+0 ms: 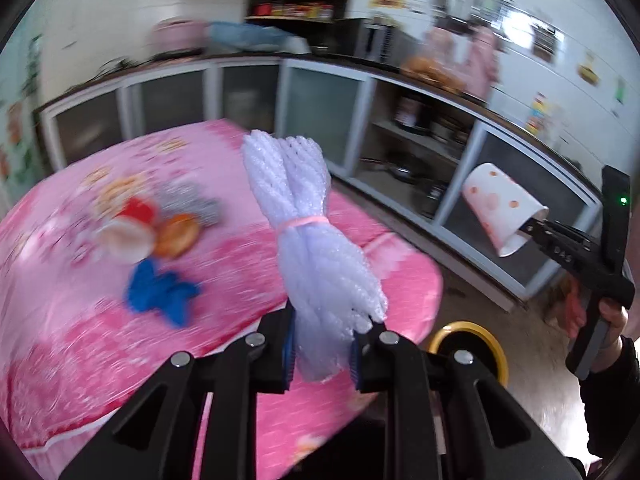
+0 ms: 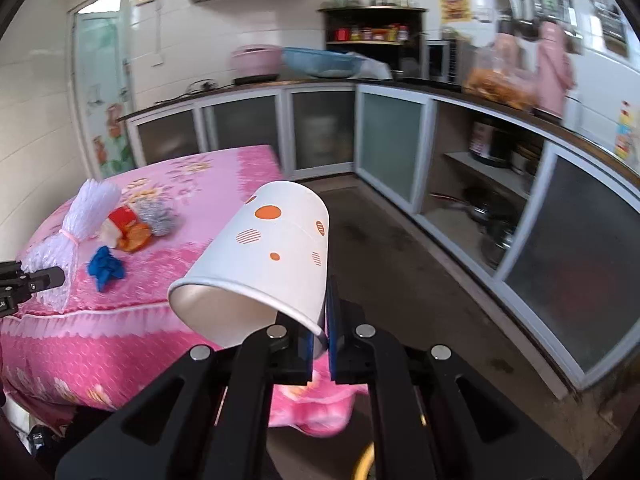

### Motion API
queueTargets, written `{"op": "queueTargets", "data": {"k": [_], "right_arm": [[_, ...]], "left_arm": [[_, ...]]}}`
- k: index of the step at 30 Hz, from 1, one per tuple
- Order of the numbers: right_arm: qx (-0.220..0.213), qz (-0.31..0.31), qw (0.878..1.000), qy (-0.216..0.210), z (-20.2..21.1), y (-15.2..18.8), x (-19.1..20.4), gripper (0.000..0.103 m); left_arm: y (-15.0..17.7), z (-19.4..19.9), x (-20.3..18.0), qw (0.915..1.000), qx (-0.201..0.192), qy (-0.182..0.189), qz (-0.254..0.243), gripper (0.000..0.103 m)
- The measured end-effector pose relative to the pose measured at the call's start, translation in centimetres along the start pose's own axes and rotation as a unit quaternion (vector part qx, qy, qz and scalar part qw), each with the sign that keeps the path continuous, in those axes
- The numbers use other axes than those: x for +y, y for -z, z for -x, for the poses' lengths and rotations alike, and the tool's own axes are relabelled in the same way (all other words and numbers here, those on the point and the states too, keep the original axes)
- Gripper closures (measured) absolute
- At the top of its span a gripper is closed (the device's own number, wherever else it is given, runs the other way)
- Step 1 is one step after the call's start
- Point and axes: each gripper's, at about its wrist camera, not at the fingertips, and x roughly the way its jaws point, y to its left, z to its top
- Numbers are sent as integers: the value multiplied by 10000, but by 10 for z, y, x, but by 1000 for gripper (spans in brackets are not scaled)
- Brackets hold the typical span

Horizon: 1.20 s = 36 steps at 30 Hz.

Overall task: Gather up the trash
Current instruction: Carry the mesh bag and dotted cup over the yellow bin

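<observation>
Left side of the table [image 2: 60, 320], pink flowered cloth: blue glove [image 2: 105, 268], red-and-white wrapper [image 2: 120, 220], orange piece [image 2: 136, 237] and steel scrubber [image 2: 160, 216] lie bunched together, well in from the near edge; presumably trash not yet collected. Left gripper [image 1: 322, 354] clamped on the lower end of a foam net bundle [image 1: 296, 200], lifted clear above the cloth; long axis runs up and away from the jaws, tied at mid-length by a pink band [image 1: 304, 222], free end fanned out on top. Right gripper [image 2: 319, 344] pinched tight on the rim of a paper cup [image 2: 272, 248], off the table's right edge over the floor. Cup tilted, mouth toward the camera and down-left, base pointing away. Yellow-rimmed bin [image 1: 470, 330] sits on the floor beside the table's right edge, likely where both go.
</observation>
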Motion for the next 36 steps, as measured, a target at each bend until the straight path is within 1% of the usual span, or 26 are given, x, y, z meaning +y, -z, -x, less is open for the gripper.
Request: {"op": "queueTargets", "data": {"k": [3, 8, 14, 18, 20, 26, 32, 36], "right_arm": [[21, -205, 9995, 224, 14, 13, -29, 99], [97, -523, 9968, 595, 33, 42, -73, 98], [208, -928, 9913, 908, 51, 77, -119, 98], [332, -1085, 9877, 1080, 54, 97, -138, 98], [391, -1154, 9861, 1129, 54, 105, -146, 98], [555, -1327, 9817, 1250, 54, 128, -165, 98], [858, -1545, 9752, 1333, 42, 154, -181, 98], [1075, -1702, 9698, 1375, 35, 172, -188, 98]], "left_arm": [[-8, -14, -40, 9989, 38, 340, -318, 84], [-8, -37, -100, 9941, 179, 736, -771, 84], [-1, -65, -168, 9839, 444, 1190, -1259, 84], [4, -79, -202, 9765, 582, 1413, -1520, 84], [6, -86, -217, 9730, 638, 1497, -1635, 84], [11, -103, -248, 9658, 743, 1638, -1865, 84], [20, -116, -275, 9609, 803, 1656, -2068, 84], [25, -117, -289, 9585, 726, 1620, -2231, 84]]}}
